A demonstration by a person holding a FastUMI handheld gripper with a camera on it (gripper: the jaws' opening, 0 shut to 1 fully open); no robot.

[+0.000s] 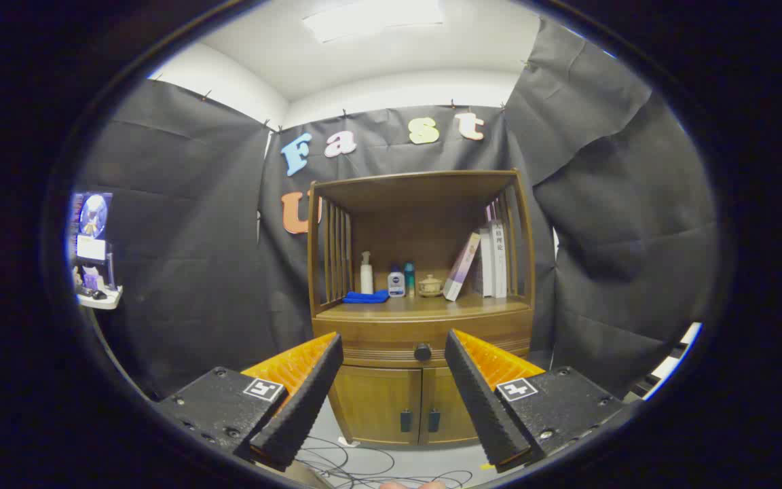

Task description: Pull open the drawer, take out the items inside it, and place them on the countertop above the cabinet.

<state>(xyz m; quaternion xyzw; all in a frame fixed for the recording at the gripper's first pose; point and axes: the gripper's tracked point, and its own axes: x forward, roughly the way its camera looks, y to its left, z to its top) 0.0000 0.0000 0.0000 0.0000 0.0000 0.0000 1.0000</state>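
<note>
Gripper view: the gripper is hovering well short of the cabinet, fingers spread wide and holding nothing. Between them, beyond the tips, the closed drawer's knob is showing; keep it centred while advancing, then clamp squarely.

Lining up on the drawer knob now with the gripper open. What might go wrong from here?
1. The drawer knob is small and round; the open gripper is some way off, so the fingers may close off-centre and slip.
2. The countertop already holds a blue cloth, bottles, a small pot and leaning books; placing items there could knock them over.
3. Cables on the floor could snag your step.
</note>
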